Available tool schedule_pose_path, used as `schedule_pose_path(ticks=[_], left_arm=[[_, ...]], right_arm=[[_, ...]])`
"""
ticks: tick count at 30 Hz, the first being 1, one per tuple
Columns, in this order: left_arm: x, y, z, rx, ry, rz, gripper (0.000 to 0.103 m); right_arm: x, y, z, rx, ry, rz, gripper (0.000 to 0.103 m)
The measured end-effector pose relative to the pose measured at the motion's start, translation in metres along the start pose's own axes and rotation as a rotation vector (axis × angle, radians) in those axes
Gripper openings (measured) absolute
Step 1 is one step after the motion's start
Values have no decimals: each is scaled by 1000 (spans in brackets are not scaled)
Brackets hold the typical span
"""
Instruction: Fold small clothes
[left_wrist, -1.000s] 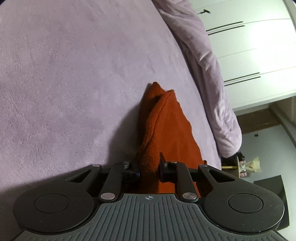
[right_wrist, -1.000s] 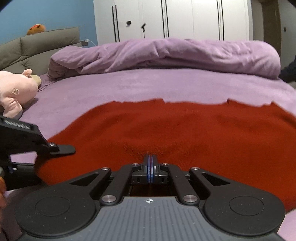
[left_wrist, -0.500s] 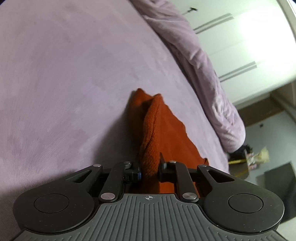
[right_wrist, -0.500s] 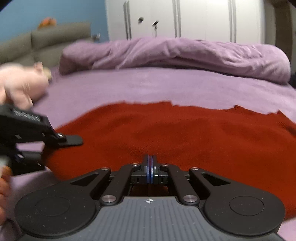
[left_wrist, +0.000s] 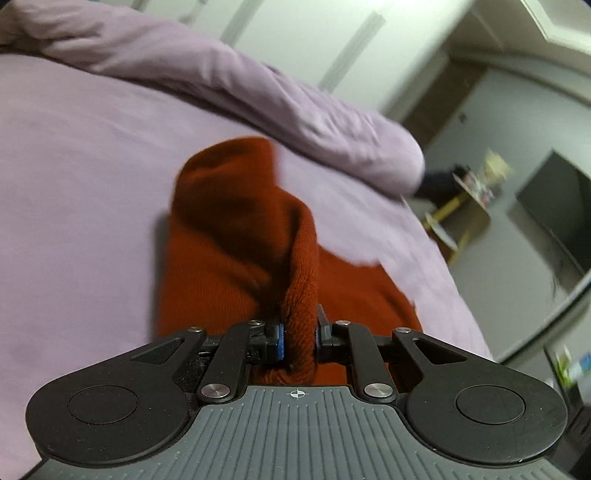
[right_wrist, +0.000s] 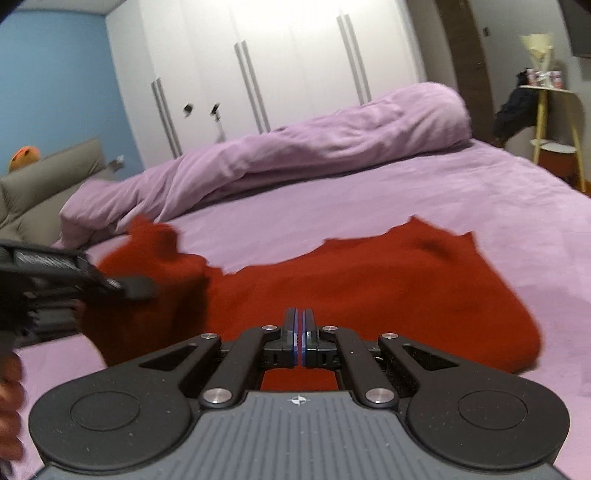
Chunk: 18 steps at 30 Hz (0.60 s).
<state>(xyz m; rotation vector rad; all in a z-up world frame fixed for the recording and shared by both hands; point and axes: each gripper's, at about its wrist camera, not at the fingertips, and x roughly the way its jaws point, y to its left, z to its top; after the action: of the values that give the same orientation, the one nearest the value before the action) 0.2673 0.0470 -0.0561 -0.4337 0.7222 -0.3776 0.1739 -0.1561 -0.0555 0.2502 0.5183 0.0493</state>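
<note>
Room: a bedroom with a blue wall (right_wrist: 55, 74) at far left of the right wrist view and white wardrobe doors (right_wrist: 280, 62) behind the bed.
Bed: its lilac sheet (right_wrist: 369, 206) fills the middle of both views; everything below is placed relative to the bed.
Headboard: grey and padded (right_wrist: 44, 177), at the bed's left end, with an orange soft toy (right_wrist: 24, 157) on top of it.
Duvet: a lilac duvet (right_wrist: 295, 155) lies bunched along the bed's far side, in front of the wardrobe.
Garment: a rust-red knit garment (right_wrist: 369, 280) lies on the near half of the bed, most of it flat on the sheet, with its left part raised in a fold (left_wrist: 236, 206) above the sheet.
Left claw: the left claw (left_wrist: 298, 338) is clenched on a thick bunch of the garment's edge, the knit pressed between the blue pads; in the right wrist view it shows at the garment's left end (right_wrist: 122, 286).
Right claw: the right claw (right_wrist: 299, 341) is at the garment's near edge, its blue pads pressed together; red knit shows beneath, and I cannot tell whether any cloth is caught between the pads.
Side table: a yellow-legged side table (right_wrist: 554, 122) stands beyond the bed's right end.
Screen: a dark screen (left_wrist: 554, 218) is on the wall past the bed's right end.
</note>
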Motion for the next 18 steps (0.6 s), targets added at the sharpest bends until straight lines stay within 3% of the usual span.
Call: schedule_pose_path(ticks=[3, 5, 6, 8, 10, 16, 18], left_arm=[[27, -13, -20, 38, 55, 35, 15], [34, -18, -32, 69, 51, 58, 17], [34, -19, -35, 89, 41, 54, 21], [31, -21, -36, 130, 41, 18, 41], [22, -18, -34, 148, 60, -22, 43], [-31, -3, -39, 113, 71, -86, 48], [-48, 6, -41, 117, 39, -44, 50]], right_arm=[[-3, -17, 3, 7, 6, -23, 1], [-3, -27, 4, 3, 18, -33, 1], [-4, -31, 4, 0, 19, -41, 1], [-4, -37, 6, -3, 27, -44, 1], [-3, -40, 9, 1, 42, -31, 1], [1, -16, 24, 20, 52, 105, 2], [11, -4, 26, 5, 90, 178, 5]])
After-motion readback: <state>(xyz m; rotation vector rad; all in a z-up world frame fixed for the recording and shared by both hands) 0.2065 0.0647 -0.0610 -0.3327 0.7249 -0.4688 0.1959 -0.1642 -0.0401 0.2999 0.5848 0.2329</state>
